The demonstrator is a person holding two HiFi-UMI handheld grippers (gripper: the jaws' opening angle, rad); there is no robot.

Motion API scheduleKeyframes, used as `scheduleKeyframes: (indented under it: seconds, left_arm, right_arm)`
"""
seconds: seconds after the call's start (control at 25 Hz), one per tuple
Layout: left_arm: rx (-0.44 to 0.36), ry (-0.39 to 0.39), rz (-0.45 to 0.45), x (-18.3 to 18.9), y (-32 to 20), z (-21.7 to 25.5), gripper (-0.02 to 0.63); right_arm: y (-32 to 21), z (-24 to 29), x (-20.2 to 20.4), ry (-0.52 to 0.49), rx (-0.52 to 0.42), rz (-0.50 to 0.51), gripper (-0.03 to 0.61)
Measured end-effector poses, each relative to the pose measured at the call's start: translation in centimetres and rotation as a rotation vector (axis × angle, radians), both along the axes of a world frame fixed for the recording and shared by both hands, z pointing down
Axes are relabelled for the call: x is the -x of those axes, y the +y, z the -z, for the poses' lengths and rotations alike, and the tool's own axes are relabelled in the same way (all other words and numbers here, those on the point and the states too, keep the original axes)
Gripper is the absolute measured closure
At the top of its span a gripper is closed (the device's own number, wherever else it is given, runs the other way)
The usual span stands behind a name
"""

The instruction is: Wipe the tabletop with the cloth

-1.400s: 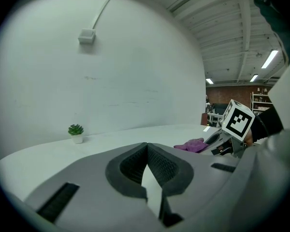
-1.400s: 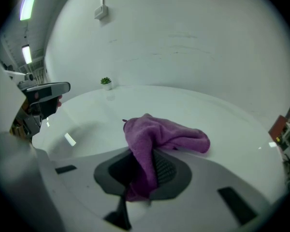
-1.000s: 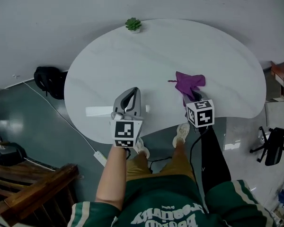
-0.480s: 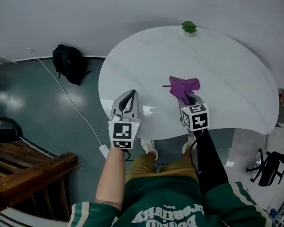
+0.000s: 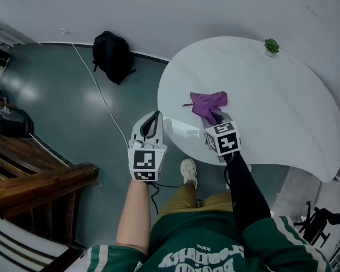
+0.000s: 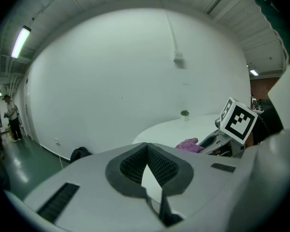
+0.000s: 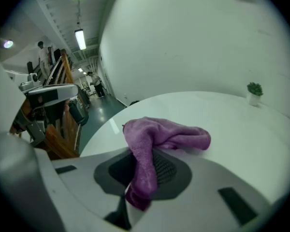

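Cloth: the purple cloth (image 5: 207,101) is bunched up on the near-left part of the tabletop (image 5: 272,106), with one tail running back into the right gripper (image 5: 214,118).
Right gripper: jaws clamped on that tail. In the right gripper view the fabric is pinched between the pads and the rest of the wad flops forward onto the table.
Left gripper: the left gripper (image 5: 154,119) has its tips closed together with nothing in them. It hangs just off the table's left edge, more over the floor than the top.
Tabletop: big, white and rounded, bare apart from a small potted plant (image 5: 271,45) at the far edge, well away from the cloth.
Step in hand: looks like a wipe stroke with the cloth dragged by its tail. I can't tell from this how much of the top is done.
How I'd do it: keep the right gripper low so the wad stays flat on the surface (a lifted tail just skims). Go in long overlapping passes and keep the clamp firm.
Watch out: the grip is on a thin tail, so a fast pull could slide it out. The cloth is also near the table edge and could get dragged off. Steer clear of the plant on the far passes.
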State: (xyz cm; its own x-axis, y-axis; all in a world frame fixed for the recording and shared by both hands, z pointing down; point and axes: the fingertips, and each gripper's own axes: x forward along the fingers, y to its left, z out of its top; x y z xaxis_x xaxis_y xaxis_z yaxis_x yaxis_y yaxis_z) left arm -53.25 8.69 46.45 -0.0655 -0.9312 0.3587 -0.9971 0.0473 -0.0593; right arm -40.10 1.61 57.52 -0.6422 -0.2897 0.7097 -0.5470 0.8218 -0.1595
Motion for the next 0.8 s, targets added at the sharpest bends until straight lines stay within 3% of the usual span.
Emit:
scheduleKeyframes:
  seconds: [0.24,0.4,0.6,0.8]
  left_arm:
    - [0.018,-0.014,0.087,3.2,4.3,0.6,0.618]
    - [0.049,-0.024,0.103,2.5,5.3,0.4,0.618]
    - [0.043,-0.031,0.085,-0.4,4.1,1.5,0.618]
    - [0.013,-0.037,0.005,-7.4,-0.5,3.3,0.618]
  right_arm:
    - [4.7,-0.2,6.7,-0.025,0.031,0.147,0.505]
    - [6.4,0.1,8.5,-0.029,0.013,0.239,0.505]
    - [4.0,4.2,4.6,-0.1,-0.11,0.157,0.505]
    - [-0.8,8.3,-4.8,-0.113,-0.201,0.032,0.505]
